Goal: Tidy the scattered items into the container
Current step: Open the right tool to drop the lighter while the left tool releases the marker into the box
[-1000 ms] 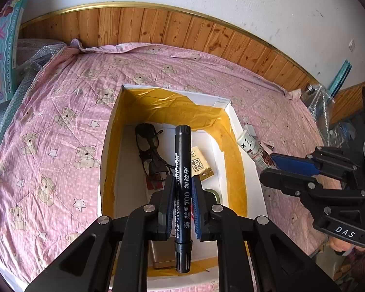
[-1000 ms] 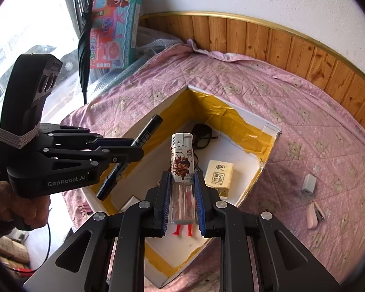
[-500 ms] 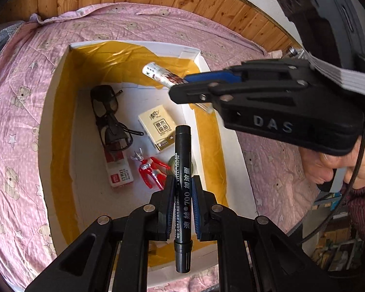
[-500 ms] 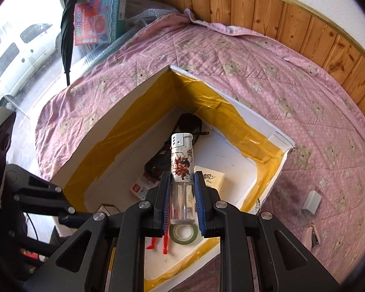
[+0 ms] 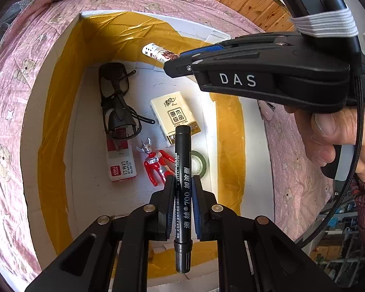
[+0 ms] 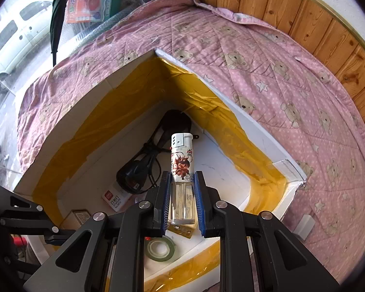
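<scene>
Above the open box [image 5: 60, 77], both tools carry something to drop in. The black marker [image 5: 182, 189] sits between the left gripper [image 5: 182, 204] jaws, which are squeezed tight on it; its long side runs straight ahead along the fingers, over the red toy [image 5: 155, 163] and tape roll [image 5: 198, 164] on the box floor. The lighter [image 6: 182, 168] is pinched the same way in the right gripper [image 6: 182, 206], pointing toward the far corner near the glasses [image 6: 146, 160]. Both hang straight over the box, so I think letting go comes next. The box rests on a pink bed cover [image 6: 292, 85].
</scene>
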Available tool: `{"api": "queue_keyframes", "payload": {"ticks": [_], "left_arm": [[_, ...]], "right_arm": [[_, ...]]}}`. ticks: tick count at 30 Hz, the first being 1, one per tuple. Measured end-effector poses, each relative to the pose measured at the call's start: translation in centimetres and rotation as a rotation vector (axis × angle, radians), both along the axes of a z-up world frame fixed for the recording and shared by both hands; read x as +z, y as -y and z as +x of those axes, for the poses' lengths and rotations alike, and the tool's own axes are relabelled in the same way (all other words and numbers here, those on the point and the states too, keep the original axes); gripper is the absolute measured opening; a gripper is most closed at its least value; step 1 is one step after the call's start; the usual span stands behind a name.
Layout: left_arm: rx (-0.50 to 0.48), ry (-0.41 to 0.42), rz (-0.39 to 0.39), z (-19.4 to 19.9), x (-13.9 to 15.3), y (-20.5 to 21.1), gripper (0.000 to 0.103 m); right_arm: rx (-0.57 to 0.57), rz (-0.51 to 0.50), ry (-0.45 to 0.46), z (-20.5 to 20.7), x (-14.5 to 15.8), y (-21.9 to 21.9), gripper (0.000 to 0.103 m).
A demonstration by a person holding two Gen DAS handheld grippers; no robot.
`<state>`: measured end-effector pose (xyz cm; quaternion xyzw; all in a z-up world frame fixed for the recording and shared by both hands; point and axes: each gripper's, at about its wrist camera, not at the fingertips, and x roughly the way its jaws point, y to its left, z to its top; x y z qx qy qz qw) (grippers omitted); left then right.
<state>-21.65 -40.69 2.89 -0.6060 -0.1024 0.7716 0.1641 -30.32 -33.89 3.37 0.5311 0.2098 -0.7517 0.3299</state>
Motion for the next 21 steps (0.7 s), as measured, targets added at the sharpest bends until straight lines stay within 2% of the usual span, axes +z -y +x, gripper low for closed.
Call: {"api": "queue_keyframes", "payload": {"ticks": [9,12,14,21], "left_arm": [[0.006,-0.007,-0.040,-0.5,-0.6,-0.2,0.014],[0.010,0.001,-0.056,-0.5,-0.7,-0.1,0.021],[0.012,-0.035,-0.088,-0.2,-0.2,-0.3,0.025],[0.017,-0.185,-0.154,1.1,3.6,-0.8,0.025]], "right_arm": [[-0.013,0.009,0.010,-1.5,-1.7,0.1,0.021],[-0.031,-0.010,0.016,-1.7,-1.7,-0.3,0.021],[-0.036,-0.022,0.014,-1.6,-1.5,-0.5,0.021],[-0.058,-0.099,-0.004,-0.1,0.5,-1.6,0.021]]}}
